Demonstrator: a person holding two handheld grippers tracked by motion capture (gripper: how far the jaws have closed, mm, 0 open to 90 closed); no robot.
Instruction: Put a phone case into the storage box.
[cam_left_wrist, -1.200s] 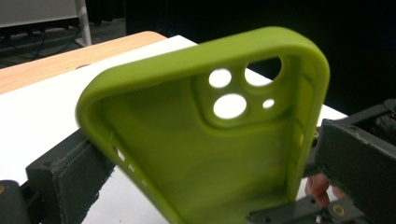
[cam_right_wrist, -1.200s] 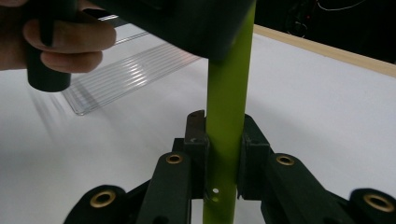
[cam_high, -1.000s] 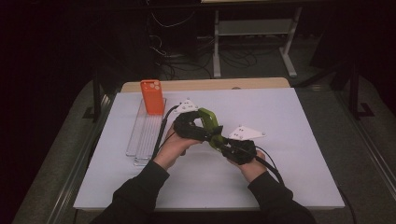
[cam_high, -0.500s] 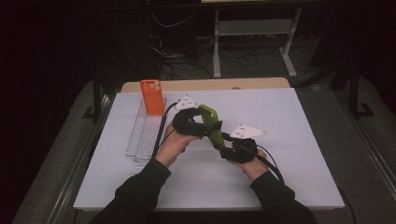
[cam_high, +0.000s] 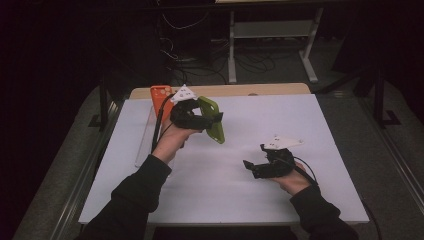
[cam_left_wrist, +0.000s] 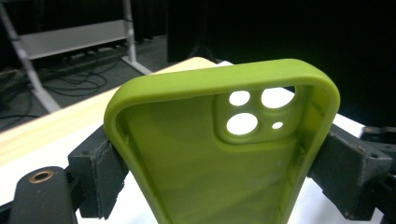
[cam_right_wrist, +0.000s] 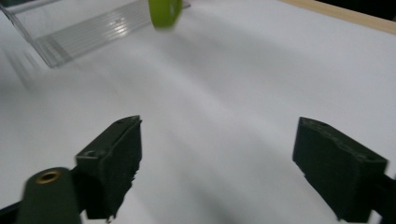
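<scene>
A green phone case (cam_high: 216, 131) is held above the table, upright, with my left gripper (cam_high: 204, 120) shut on it. In the left gripper view the case (cam_left_wrist: 196, 154) shows its hollow inside and camera holes, and both pads (cam_left_wrist: 100, 172) press on its long sides. These jaws have just been closing a little on the case. My right gripper (cam_high: 252, 167) hovers low over the white table at the right, apart from the case. Its jaws (cam_right_wrist: 233, 158) have just been opening and stand wide with nothing between them.
An orange phone case (cam_high: 160, 97) stands in a clear plastic rack (cam_high: 147, 145) at the table's left side. The rack (cam_right_wrist: 84, 32) and the green case's lower end (cam_right_wrist: 164, 11) lie ahead of the right gripper. A wooden strip (cam_high: 260, 90) borders the far edge of the white table (cam_high: 250, 200).
The right gripper let go of the green case, opened and drew back to the right. The left gripper lifted the case up and away toward the orange case.
</scene>
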